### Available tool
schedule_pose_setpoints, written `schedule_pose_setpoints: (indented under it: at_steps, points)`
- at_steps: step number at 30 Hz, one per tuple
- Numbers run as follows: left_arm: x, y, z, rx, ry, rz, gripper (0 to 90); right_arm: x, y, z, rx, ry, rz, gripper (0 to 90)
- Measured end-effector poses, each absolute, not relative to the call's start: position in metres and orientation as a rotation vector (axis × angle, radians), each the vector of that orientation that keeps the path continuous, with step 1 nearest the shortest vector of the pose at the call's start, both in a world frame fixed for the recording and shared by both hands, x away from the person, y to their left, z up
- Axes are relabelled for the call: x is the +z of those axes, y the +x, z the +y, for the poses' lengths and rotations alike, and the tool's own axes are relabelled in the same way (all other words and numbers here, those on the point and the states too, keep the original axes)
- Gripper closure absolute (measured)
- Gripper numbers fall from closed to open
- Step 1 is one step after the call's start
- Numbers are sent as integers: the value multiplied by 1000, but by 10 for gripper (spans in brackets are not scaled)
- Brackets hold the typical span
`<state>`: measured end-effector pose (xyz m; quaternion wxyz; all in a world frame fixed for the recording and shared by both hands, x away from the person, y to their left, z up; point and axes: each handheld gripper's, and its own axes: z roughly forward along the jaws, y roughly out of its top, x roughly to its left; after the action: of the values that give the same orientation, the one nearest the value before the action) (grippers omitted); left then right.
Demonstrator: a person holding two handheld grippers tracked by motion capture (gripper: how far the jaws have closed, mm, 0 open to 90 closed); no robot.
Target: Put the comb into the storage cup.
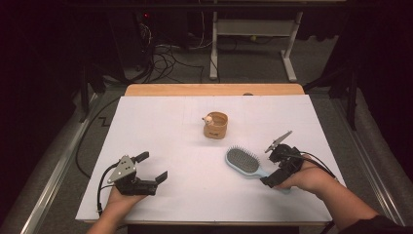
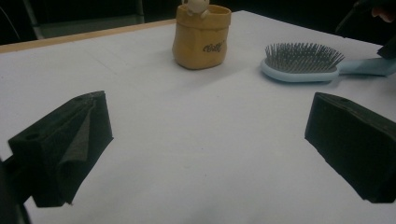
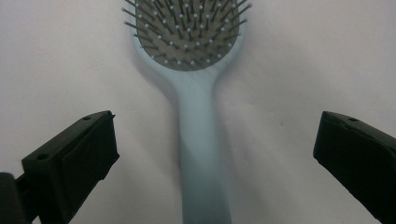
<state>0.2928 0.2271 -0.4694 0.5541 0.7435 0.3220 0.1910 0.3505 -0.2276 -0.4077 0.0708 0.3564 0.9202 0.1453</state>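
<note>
We see the tan fabric pouch [image 1: 216, 125], script unreadable, at 11 o'clock from the light-blue paddle hairbrush [image 1: 243, 162]; right gripper [image 3: 215, 154] jaws apart astride its handle, left gripper [image 1: 152, 167] jaws apart.

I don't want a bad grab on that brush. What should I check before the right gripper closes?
1. Right gripper open: ok, jaws stand wide apart.
2. Brush handle between the jaws: ok, it runs up the middle of the right gripper view.
3. Jaws down level with the handle: cannot tell.
4. Brush lying flat, bristles up: ok.
5. Pouch clear of the brush: ok, it stands apart, farther back on the table.
6. Left gripper out of the way: ok, open over bare table at the left.
</note>
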Motion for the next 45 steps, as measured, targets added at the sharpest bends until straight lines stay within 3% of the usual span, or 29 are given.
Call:
schedule_pose_setpoints:
  at_steps: [45]
  points:
    - [-471, 290, 225, 440, 1775, 736, 17, -427, 409, -151, 284, 829, 2905, 0]
